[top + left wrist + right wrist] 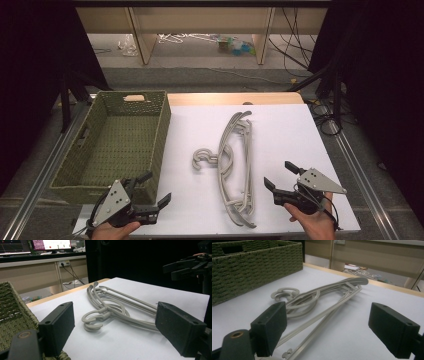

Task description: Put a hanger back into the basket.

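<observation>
Grey plastic hangers (236,167) lie stacked flat mid-table; hooks toward the basket (85,172).

My left claw (154,189) is black, a blocky body with two flat rectangular jaws, and a grey three-cornered plate dotted with small screws sits on top. My right claw (278,175) is built the same, black with its own grey plate, and thin dark cables loop from its body past my hand. Seen close in the left claw's own view, each jaw block is matt black with small round holes; a brass-ringed hole marks the arm beside one.
</observation>
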{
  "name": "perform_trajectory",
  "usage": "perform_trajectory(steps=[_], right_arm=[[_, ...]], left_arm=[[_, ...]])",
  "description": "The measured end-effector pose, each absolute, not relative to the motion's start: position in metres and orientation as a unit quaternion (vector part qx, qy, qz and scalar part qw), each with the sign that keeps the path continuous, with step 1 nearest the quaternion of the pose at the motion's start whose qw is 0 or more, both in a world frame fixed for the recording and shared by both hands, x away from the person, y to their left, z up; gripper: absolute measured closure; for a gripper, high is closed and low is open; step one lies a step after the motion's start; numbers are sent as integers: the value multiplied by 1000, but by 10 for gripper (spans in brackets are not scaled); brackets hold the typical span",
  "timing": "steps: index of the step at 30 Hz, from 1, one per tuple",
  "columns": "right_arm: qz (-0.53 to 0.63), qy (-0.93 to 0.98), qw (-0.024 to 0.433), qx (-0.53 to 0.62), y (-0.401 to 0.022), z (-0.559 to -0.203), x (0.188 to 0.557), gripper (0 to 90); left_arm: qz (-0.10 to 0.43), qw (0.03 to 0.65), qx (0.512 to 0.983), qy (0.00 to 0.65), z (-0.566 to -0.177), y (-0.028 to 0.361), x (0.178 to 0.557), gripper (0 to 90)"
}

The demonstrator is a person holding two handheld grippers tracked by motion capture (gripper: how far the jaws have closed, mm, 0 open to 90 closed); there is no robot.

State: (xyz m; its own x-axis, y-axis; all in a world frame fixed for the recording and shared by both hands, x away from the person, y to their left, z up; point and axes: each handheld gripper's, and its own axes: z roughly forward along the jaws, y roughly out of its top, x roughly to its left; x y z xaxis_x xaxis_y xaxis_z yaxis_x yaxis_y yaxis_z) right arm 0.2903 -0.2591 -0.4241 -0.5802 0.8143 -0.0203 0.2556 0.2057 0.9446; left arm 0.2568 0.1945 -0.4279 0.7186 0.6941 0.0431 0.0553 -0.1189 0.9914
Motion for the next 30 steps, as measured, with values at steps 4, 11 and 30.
perform_trajectory(steps=[4,11,30], right_arm=[[506,731,268,371,-258,-425,290,163],[482,754,258,363,-243,-419,289,168],[311,893,137,295,-119,-440,327,229]], left_arm=[[263,607,700,268,-428,194,257,157],[259,613,695,273,-429,194,258,157],[261,605,704,265,-429,192,256,157]])
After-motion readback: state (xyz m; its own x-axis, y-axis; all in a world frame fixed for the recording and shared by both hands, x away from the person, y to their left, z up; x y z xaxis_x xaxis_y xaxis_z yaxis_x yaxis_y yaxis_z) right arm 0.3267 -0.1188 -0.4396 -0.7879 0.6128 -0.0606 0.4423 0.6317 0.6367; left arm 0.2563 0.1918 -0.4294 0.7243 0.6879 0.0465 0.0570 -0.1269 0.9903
